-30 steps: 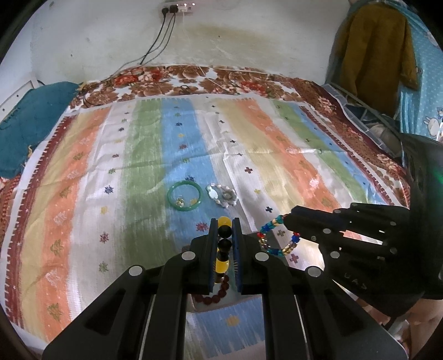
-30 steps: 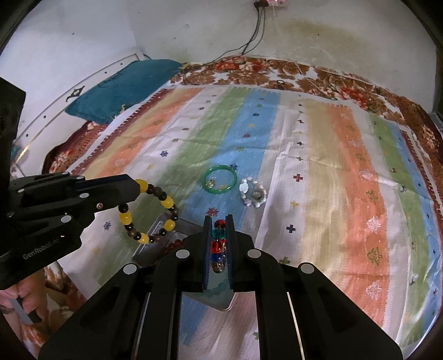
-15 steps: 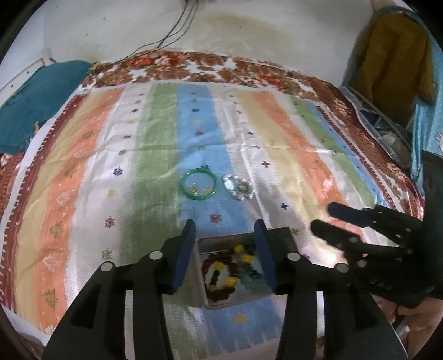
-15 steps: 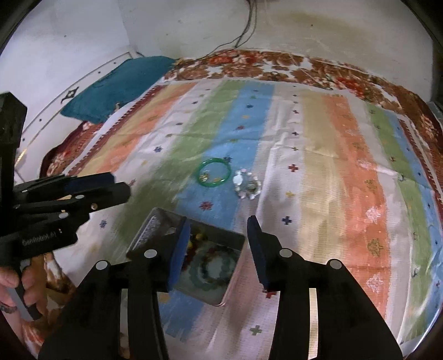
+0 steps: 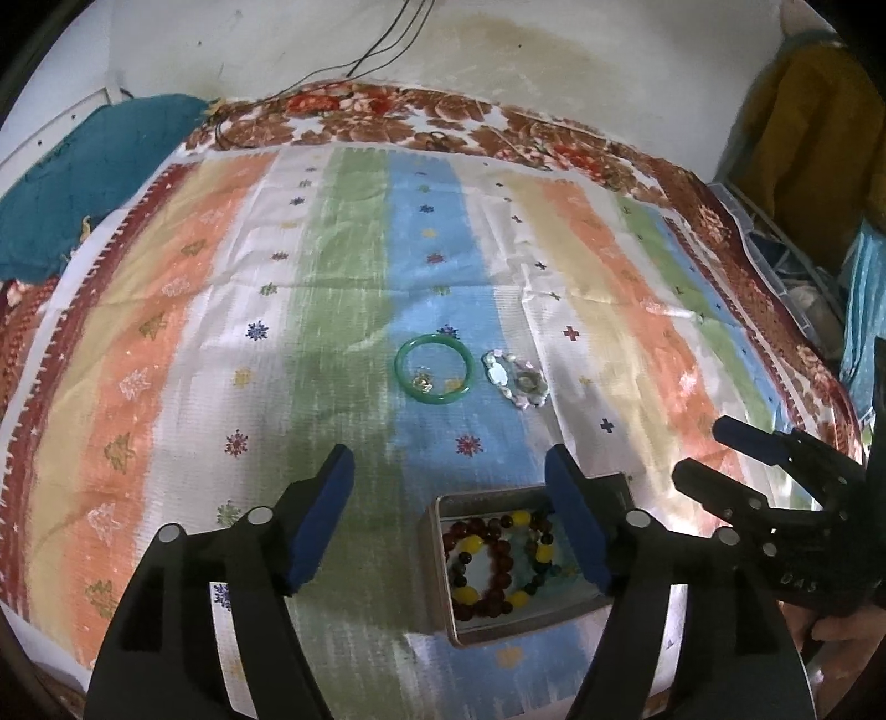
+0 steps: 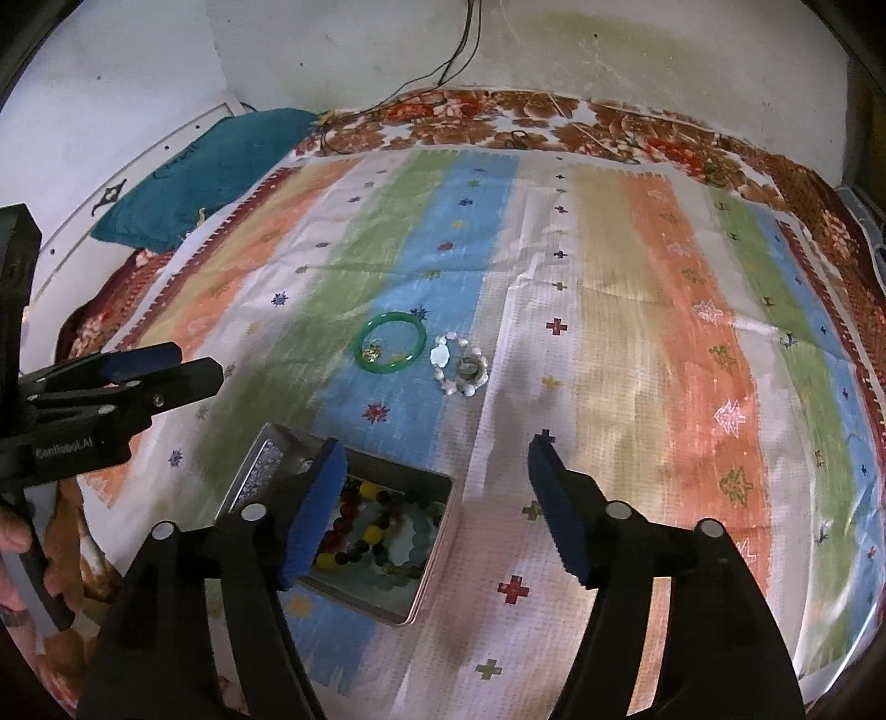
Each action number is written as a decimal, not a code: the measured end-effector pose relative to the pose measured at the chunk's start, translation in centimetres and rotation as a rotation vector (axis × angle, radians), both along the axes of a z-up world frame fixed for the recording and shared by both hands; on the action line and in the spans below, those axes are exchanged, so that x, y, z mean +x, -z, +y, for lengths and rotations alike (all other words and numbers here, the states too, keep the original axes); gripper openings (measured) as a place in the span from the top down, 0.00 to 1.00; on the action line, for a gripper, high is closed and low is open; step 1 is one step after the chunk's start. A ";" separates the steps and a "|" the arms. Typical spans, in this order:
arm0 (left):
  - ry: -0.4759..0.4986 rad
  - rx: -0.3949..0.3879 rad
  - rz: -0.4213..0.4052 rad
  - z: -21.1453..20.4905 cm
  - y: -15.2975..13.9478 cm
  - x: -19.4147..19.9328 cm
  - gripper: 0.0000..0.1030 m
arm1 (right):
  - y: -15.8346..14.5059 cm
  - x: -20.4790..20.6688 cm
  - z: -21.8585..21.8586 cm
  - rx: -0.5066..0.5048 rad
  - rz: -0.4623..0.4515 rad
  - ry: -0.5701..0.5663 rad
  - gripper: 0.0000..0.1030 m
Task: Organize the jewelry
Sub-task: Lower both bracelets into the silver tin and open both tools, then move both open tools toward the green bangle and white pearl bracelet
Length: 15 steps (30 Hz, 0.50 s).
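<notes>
While both grippers hung above the striped cloth, each stood spread wide with nothing between its blue pads. The left gripper had the tin just below and slightly right of its gap, its right finger overlapping the tin's right edge in that view. Inside the tin lay beaded bracelets, dark red, yellow and pale green ones heaped together. Ahead of the left gripper, well beyond its fingertips, the green bangle lay flat on the blue stripe, a small gold piece resting inside its ring. Just right of the bangle, close but apart from it, sat the pale shell bracelet. The right gripper showed at the far right of the left camera, jaws parted, held in a hand. From the right gripper, the tin lay below and to the left, its lid tipped open on the far left side, and the left finger covered part of the tin's interior. The bangle and shell bracelet lay ahead of that gap, slightly left of centre. The left gripper reached in from the far left. A teal pillow rested at the cloth's far left corner, against the wall.
</notes>
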<state>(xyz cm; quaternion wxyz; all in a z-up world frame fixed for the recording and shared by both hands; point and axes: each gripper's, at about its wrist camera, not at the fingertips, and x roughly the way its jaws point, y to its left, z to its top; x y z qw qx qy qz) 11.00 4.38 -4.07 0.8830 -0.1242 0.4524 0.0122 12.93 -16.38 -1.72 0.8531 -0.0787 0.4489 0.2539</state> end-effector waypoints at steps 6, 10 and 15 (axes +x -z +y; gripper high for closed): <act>-0.022 0.018 0.020 0.9 0.7 1.1 0.22 | 0.2 0.8 -0.2 0.015 0.010 0.024 0.25; -0.021 0.059 0.047 0.5 1.4 2.2 0.22 | 0.1 1.2 -0.1 0.016 0.006 0.030 0.20; -0.016 0.080 0.059 0.4 1.8 3.3 0.20 | 0.2 2.4 0.0 0.023 0.011 0.055 0.19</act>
